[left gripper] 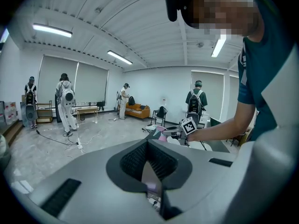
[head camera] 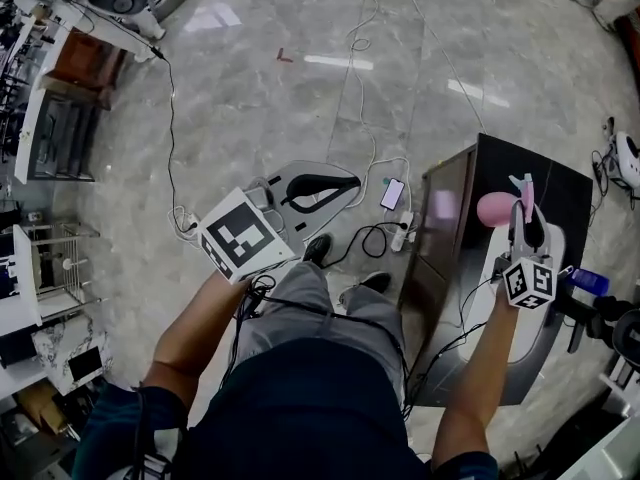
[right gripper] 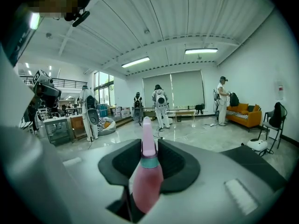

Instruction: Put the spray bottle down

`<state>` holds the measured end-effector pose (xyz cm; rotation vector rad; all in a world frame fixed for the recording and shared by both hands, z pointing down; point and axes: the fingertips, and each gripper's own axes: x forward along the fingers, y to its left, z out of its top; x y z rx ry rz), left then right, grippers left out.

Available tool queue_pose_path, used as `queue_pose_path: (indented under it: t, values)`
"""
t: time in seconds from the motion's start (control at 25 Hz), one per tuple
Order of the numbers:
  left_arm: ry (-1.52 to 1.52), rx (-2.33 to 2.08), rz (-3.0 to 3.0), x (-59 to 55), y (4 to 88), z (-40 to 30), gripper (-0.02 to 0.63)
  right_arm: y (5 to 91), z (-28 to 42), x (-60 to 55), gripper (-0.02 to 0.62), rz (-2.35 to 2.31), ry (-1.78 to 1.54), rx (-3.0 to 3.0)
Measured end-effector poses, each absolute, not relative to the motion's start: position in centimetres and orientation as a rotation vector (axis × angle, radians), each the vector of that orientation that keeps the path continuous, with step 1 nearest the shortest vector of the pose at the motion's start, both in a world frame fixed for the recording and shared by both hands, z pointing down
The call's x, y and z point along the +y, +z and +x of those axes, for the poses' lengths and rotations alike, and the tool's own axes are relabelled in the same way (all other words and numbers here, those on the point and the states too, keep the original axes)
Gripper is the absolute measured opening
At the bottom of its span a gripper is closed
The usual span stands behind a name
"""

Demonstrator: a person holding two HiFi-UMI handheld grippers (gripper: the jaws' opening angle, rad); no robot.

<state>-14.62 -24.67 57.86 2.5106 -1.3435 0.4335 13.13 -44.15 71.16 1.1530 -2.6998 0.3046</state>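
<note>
The pink spray bottle is over the dark table at the right, its round body to the left of my right gripper. In the right gripper view the bottle fills the gap, and my right gripper is shut on its thin neck, with both pads against it. My left gripper hangs above the floor in front of the person's legs, away from the table. Its tips meet and it holds nothing.
A phone, a power strip and loose cables lie on the floor beside the table's left side. A blue object sits at the table's right edge. Shelves and equipment line the far left. Several people stand across the room.
</note>
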Motion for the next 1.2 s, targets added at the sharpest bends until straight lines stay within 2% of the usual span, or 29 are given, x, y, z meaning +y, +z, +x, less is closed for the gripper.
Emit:
queue_pose_path:
  t: [0.28,0.52,1.0,1.08,1.2]
  values:
    - [0.394,-1.357,2.52,-24.5,55.7,-16.3,0.005,70.8,13.1,-43.4,0.126,1.179,0.317,-2.633]
    - [0.371,-1.35,2.545,-24.1,53.6,-18.0,0.005,68.7,13.0,-42.7,0.161,1.217,0.314,-2.594]
    - [0.332,-1.254,2.692,-23.5,47.4,-18.2,0.005,55.7,13.9,-37.7,0.169,1.383,0.133,-2.619]
    - [0.327,-1.221,2.727,-23.3,46.4,-17.7,0.005,53.1,14.0,-36.2,0.165,1.406,0.115,-2.629]
    - [0.327,-1.168,2.778,-23.1,44.9,-16.4,0.005,49.5,14.3,-34.0,0.102,1.418,0.112,-2.639]
